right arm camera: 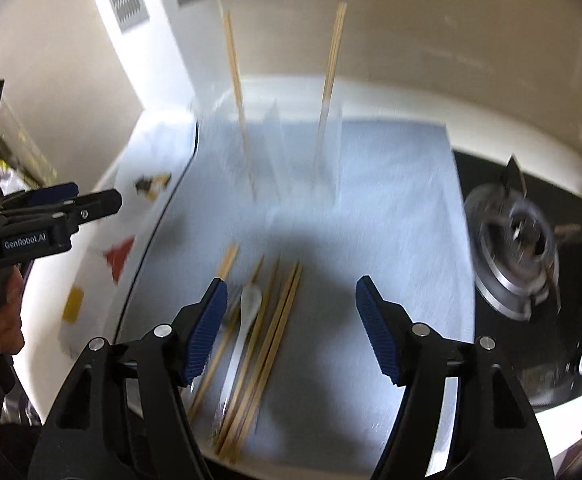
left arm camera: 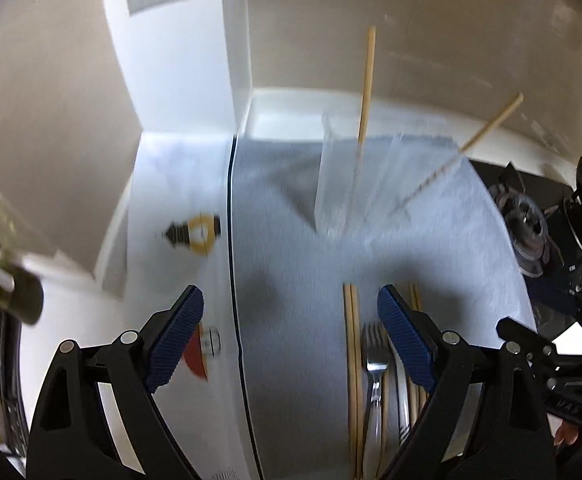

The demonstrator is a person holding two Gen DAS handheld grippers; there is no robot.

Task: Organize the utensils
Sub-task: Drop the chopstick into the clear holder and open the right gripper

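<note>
A clear divided holder (left arm camera: 355,176) stands at the far end of a grey mat (left arm camera: 291,280); two wooden chopsticks (left arm camera: 366,88) stick up from it. It also shows in the right wrist view (right arm camera: 291,152). Loose chopsticks (right arm camera: 267,344), a white ceramic spoon (right arm camera: 249,300) and a metal fork (left arm camera: 373,356) lie on the mat near the front. My left gripper (left arm camera: 291,320) is open and empty, its right finger over the fork. My right gripper (right arm camera: 291,312) is open and empty, above the mat just right of the loose utensils. Both views are blurred.
A gas stove burner (right arm camera: 519,248) sits right of the mat. A white patterned cloth (left arm camera: 187,248) lies left of the mat. The left gripper's body (right arm camera: 43,224) shows at the left of the right wrist view. Cream walls stand close behind.
</note>
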